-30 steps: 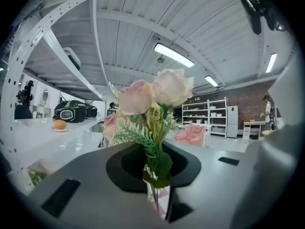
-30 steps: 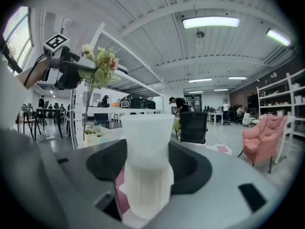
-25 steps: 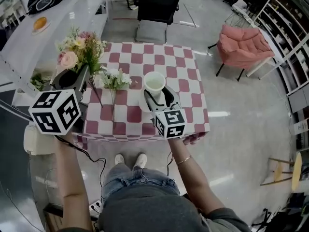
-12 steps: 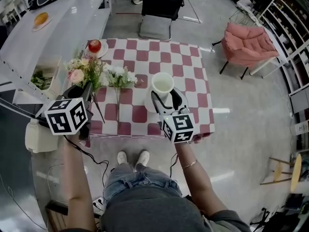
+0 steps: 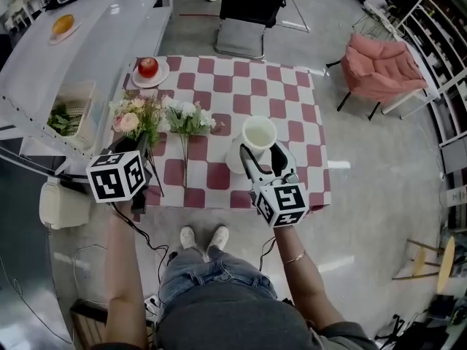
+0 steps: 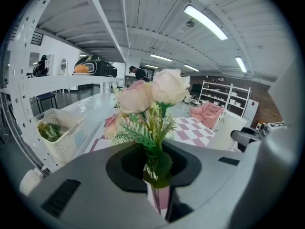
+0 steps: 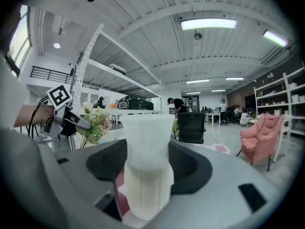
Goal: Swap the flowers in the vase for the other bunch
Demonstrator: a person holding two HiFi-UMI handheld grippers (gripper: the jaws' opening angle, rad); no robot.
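Note:
My left gripper [image 5: 140, 148] is shut on the stems of a pink and cream bouquet [image 5: 133, 115], which it holds over the left edge of the checked table [image 5: 292, 104]. In the left gripper view the stems [image 6: 157, 185] are pinched between the jaws and the blooms [image 6: 152, 92] rise ahead. A bunch of white flowers [image 5: 187, 119] lies flat on the table just right of it. My right gripper [image 5: 263, 159] grips the lower body of the white ribbed vase [image 5: 259, 132], which stands upright with no flowers in it. In the right gripper view the vase [image 7: 146, 166] fills the gap between the jaws.
A red apple on a plate [image 5: 148, 68] sits at the table's far left corner. A white basket with greens [image 5: 68, 115] and a long white counter [image 5: 73, 35] stand to the left. A black chair [image 5: 252, 6] is behind the table, a pink armchair [image 5: 383, 68] to the right.
My left gripper has come down and nearer with the pink bouquet, now low at the table's left edge. The right gripper has stayed on the vase.

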